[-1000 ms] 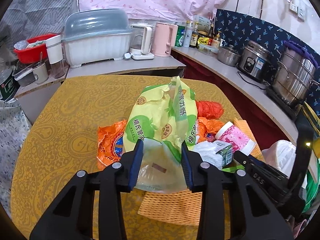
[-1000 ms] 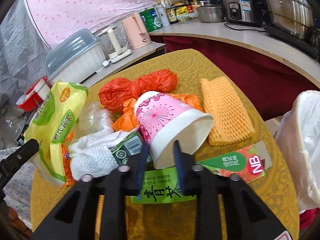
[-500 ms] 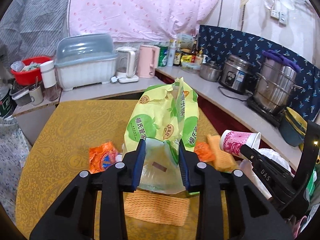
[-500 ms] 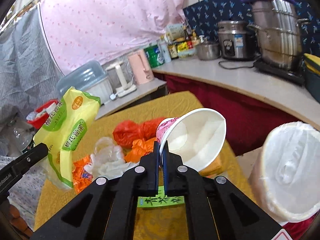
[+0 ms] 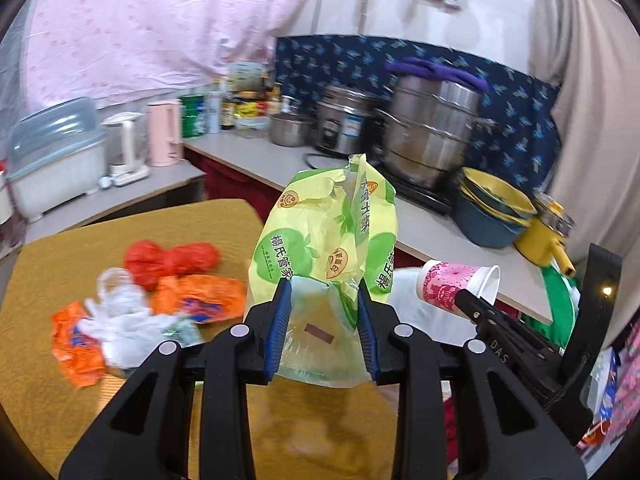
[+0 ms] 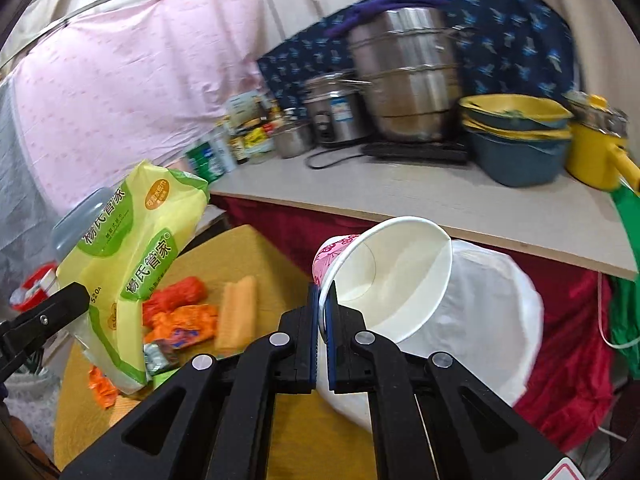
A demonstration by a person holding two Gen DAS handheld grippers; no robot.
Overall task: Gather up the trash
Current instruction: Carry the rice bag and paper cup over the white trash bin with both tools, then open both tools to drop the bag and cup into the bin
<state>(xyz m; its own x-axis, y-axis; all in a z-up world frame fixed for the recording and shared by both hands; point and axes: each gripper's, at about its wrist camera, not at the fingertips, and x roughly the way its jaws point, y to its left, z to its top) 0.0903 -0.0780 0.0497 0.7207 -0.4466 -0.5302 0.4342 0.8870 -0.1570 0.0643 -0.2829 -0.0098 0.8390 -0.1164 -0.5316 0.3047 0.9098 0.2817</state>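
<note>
The right hand-held gripper [image 6: 322, 336], clamped on the rim of the pink-flowered white paper cup [image 6: 384, 276], hangs nearest above the white-lined trash bin [image 6: 480, 312], while the left hand-held gripper [image 5: 324, 328] grips the yellow-green plastic package [image 5: 324, 240] over the table [image 5: 120, 240].

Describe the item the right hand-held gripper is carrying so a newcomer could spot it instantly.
Start at the yellow-gold table, then look off its edge toward the white-lined trash bin. In front of the bin, the right hand-held gripper pinches the rim of a paper cup. It is the only cup among the trash: pink floral outside, plain white inside, tipped on its side.
</note>
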